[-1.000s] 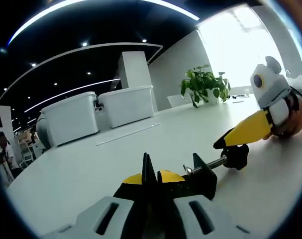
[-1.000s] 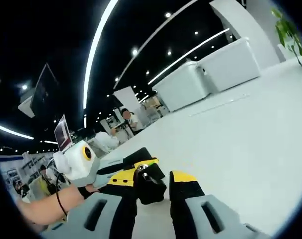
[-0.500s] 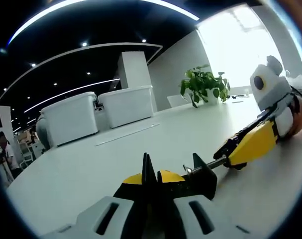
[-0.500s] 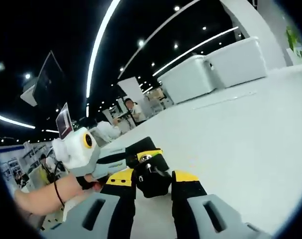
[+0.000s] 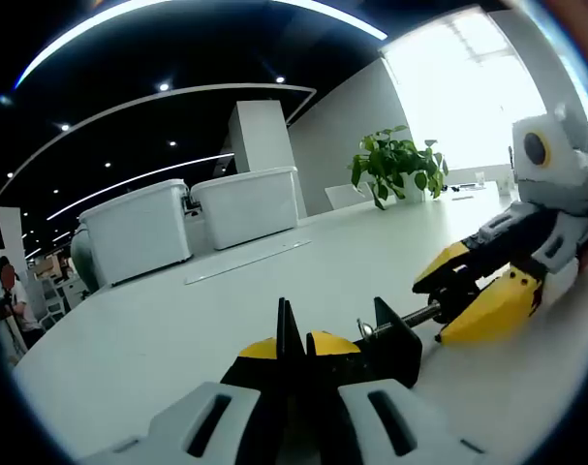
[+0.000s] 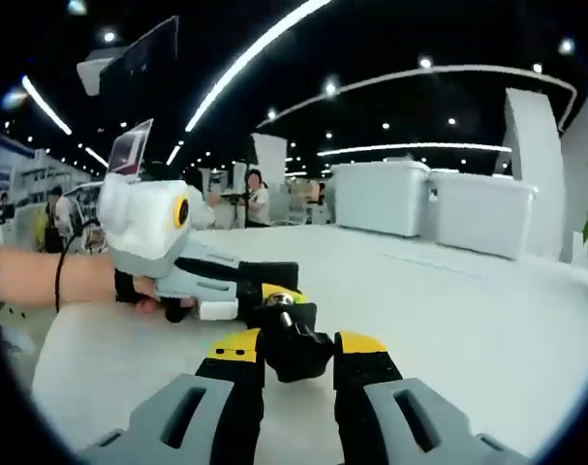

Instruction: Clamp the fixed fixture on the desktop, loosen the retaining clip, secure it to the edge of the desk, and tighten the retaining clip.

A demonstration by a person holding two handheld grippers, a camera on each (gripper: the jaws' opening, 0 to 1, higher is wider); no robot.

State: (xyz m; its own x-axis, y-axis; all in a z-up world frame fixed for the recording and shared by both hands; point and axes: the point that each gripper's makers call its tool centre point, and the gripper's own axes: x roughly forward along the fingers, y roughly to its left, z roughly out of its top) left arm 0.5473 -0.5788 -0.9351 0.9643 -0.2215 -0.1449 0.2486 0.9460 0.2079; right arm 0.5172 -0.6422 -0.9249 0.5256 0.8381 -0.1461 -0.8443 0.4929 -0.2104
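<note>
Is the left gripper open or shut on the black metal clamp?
Shut: in the left gripper view, the left gripper has its jaws pressed together on the black metal clamp.

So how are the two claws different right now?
The left claw is pinched on the clamp's flat black body, while the right claw squeezes its round black knob. The left claw's jaws almost touch; the right claw's jaws stand wider apart around the knob. Both have yellow and black tips, and both hold the same clamp over the white desk.
</note>
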